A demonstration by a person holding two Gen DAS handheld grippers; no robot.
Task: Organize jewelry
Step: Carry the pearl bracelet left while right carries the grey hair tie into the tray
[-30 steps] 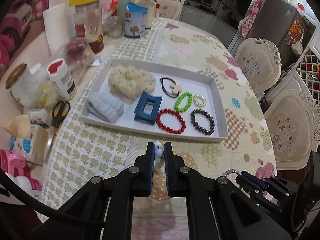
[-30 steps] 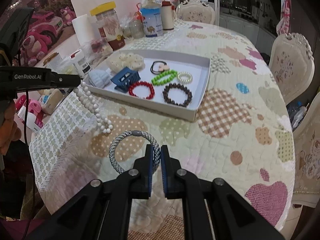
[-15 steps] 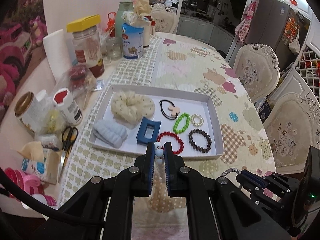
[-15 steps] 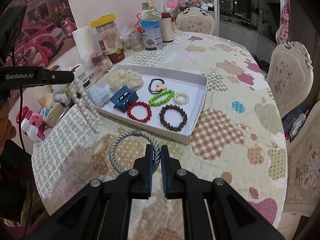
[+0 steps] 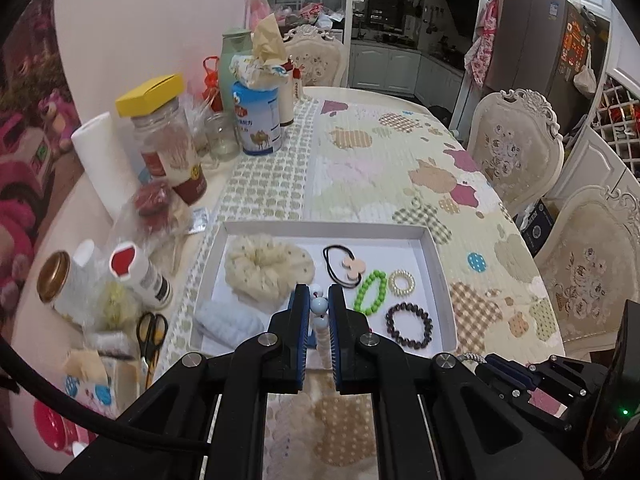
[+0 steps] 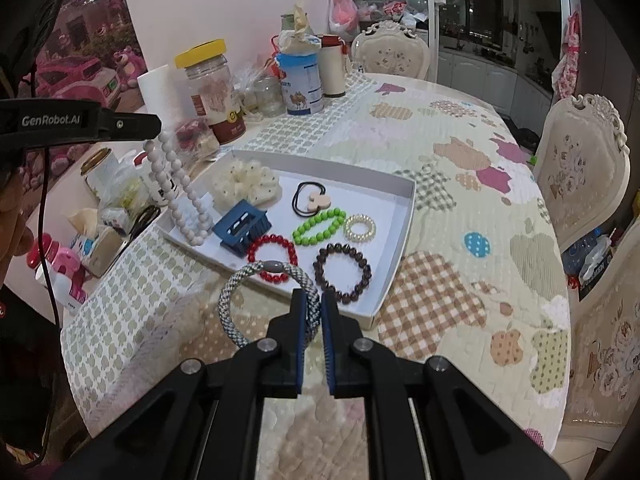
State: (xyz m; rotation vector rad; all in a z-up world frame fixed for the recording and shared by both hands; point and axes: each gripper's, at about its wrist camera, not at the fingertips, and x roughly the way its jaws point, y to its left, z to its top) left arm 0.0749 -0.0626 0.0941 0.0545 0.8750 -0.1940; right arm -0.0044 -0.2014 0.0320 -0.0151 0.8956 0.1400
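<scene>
My left gripper (image 5: 319, 300) is shut on a white bead string (image 5: 319, 305), which in the right wrist view hangs as a long loop (image 6: 180, 196) from that gripper (image 6: 154, 130) over the tray's left end. My right gripper (image 6: 313, 306) is shut on a grey-and-white braided bracelet (image 6: 256, 276), held above the near edge of the white tray (image 6: 404, 216). In the tray lie a cream scrunchie (image 6: 246, 180), a blue hair claw (image 6: 241, 227), a black hair tie (image 6: 310, 199), and red (image 6: 272, 254), green (image 6: 318, 227), pearl (image 6: 360, 228) and dark brown (image 6: 342, 274) bracelets.
Jars, a tin (image 6: 300, 84), a paper roll (image 6: 160, 92), scissors (image 5: 151, 330) and bottles crowd the table's left side. A patchwork cloth (image 6: 460, 184) covers the oval table. Ornate chairs (image 6: 580, 168) stand along its right side.
Both grippers have risen and drawn closer to the tray with their items. The bead string now dangles over the tray's left end instead of over the cloth in front of it.
</scene>
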